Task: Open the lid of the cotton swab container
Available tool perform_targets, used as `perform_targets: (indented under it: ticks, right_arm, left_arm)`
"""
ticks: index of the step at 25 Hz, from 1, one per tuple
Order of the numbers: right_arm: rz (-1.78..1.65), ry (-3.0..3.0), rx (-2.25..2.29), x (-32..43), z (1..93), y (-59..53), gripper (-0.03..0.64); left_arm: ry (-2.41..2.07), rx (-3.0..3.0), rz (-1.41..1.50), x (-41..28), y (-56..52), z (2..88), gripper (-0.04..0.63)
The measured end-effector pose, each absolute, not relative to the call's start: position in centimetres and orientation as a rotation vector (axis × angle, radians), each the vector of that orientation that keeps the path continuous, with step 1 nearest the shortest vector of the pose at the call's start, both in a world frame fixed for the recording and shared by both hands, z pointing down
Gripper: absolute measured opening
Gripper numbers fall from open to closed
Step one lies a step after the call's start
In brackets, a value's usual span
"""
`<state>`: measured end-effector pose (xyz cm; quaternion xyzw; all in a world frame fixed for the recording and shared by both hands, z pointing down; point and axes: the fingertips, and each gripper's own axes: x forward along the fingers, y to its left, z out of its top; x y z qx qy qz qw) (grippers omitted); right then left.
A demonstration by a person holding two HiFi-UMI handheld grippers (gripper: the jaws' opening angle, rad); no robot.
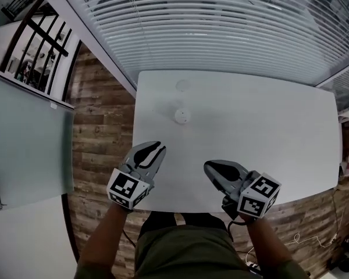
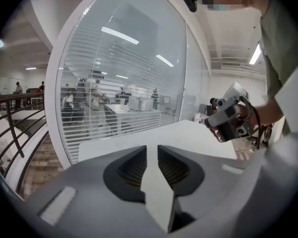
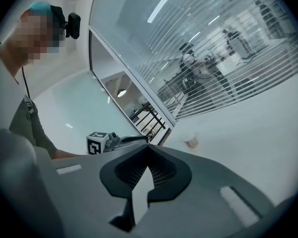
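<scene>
**While both claws hang empty at the near edge, the swab container waits further in**

Since neither claw has anything in it, the step in hand looks like the reach. The left gripper (image 1: 156,149) hovers over the near part of the table (image 1: 267,132), its jaws parted by a narrow slot with only bare tabletop showing through. The right gripper (image 1: 210,167) sits just beside it, a little nearer the person, jaws pressed together and holding nothing.

Beyond the left claw's tips stands the cotton swab container (image 1: 182,115), small, round and white-topped, upright and well apart from both claws. To do this well, one claw should probably open wider and steady the body low down, while the other takes the lid by its rim and lifts it straight. A tub this light would likely slide or tip if pushed from one side only.

Nothing stands between the claws and the container. A faint round mark (image 1: 182,85) lies further back on the table; whether it is an object or a reflection cannot be told. Past the far edge runs a glass wall with blinds (image 1: 221,22), and wooden floor (image 1: 99,138) shows at the left.
</scene>
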<state>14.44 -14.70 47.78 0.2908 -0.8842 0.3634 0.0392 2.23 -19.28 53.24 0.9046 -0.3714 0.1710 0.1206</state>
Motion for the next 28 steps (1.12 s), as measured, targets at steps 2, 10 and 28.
perform_targets:
  ticks: [2,10,28]
  right_arm:
    - [1.13,-2.701,0.896,14.5,48.4,-14.6,0.009]
    - [1.204,-2.659,0.909,14.1,51.2,-14.0,0.009]
    - [1.29,-2.557,0.984,13.9,57.2,-12.8,0.009]
  left_arm:
    - [-1.053,2.653,0.558,2.5,-20.2,54.4,0.091]
    - [-0.873,2.765,0.72,4.8,-24.6,59.1,0.197]
    - [-0.643,2.825,0.973,8.8,-29.1,67.7,0.302]
